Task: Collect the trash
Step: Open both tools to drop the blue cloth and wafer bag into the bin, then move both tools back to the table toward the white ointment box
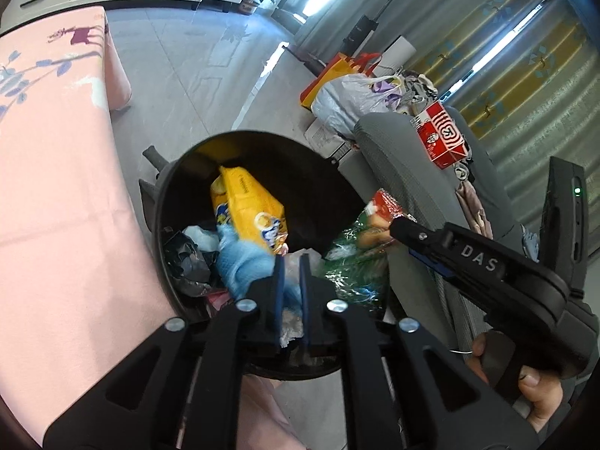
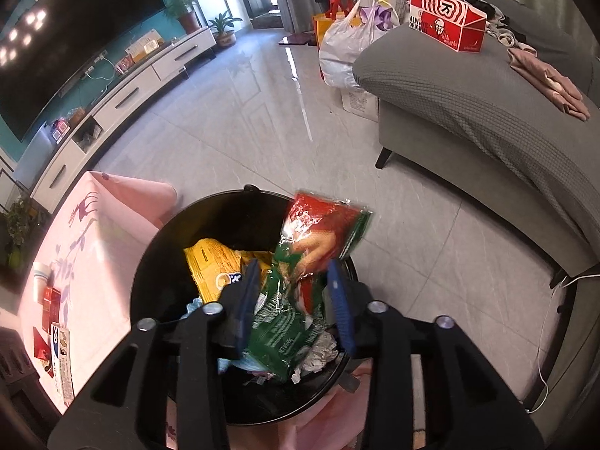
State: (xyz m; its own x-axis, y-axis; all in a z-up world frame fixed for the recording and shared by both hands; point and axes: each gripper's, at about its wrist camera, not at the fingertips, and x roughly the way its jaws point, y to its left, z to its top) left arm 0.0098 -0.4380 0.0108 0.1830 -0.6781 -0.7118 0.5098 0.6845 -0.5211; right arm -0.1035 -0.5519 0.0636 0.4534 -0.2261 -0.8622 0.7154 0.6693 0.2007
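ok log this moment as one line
left gripper open, empty | right gripper open, green-red snack bag between pads | yellow snack bag in black bin

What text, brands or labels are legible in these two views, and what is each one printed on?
"DAS": raised letters on the side of the right gripper.
"ALWAYS ORIGINAL", partly cut off: red and white box on the grey sofa.
Green and red snack bag: white print, blurred, unreadable.
Yellow snack bag in the black bin: logo blurred, unreadable.
Packets on the pink tablecloth: too small to read.
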